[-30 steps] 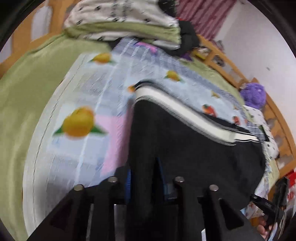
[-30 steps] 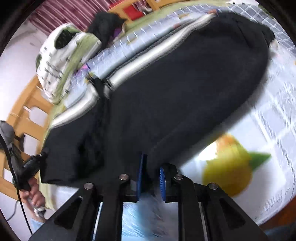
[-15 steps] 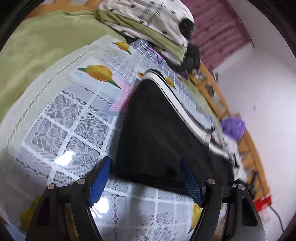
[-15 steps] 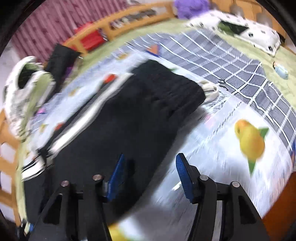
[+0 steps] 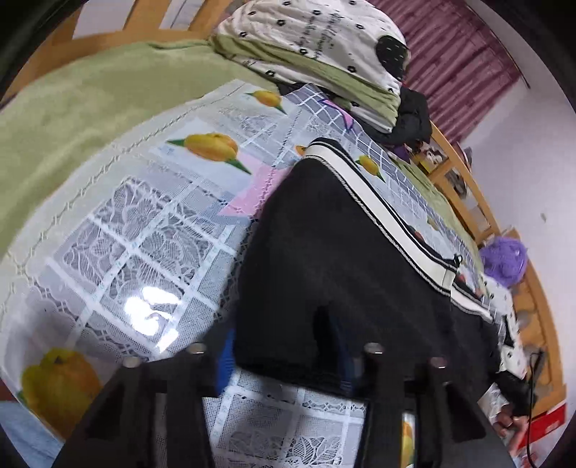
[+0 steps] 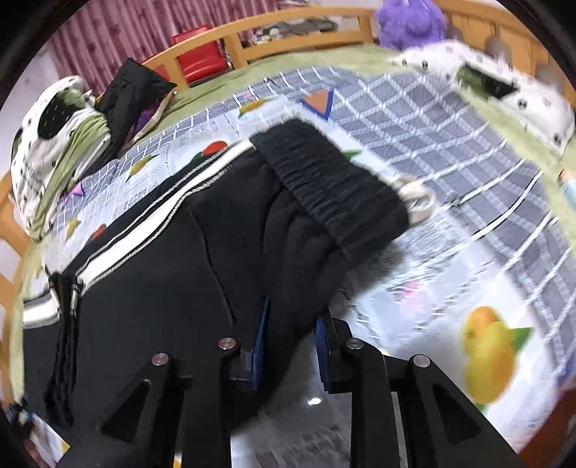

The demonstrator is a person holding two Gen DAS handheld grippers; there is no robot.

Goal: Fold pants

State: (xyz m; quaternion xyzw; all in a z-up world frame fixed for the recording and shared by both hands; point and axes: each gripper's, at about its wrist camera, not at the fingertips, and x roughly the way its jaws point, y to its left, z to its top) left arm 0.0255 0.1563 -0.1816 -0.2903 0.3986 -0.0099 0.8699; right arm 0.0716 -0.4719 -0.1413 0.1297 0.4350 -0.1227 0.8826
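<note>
Black pants [image 5: 342,252] with a white side stripe [image 5: 378,208] lie flat on a fruit-print cloth [image 5: 144,234] spread over a bed. My left gripper [image 5: 284,354] has the near edge of the pants bunched between its blue pads, and its jaws are closing on it. In the right wrist view the pants [image 6: 162,288] run to a ribbed waistband [image 6: 334,187] with a white drawstring [image 6: 417,198]. There my right gripper [image 6: 291,345] is closing too, with a fold of black fabric just below the waistband pinched between its pads.
A folded spotted quilt [image 5: 316,46] and a dark garment [image 6: 126,93] sit at the head of the bed. A purple plush [image 6: 410,21] lies near the wooden rail [image 6: 288,25]. Green sheet [image 5: 72,108] surrounds the cloth. A person's hand [image 5: 511,424] shows at the lower right.
Both grippers let go of the fabric, stood open half a second ago, and have closed again on the pants. The right one has shifted toward the waistband end.
</note>
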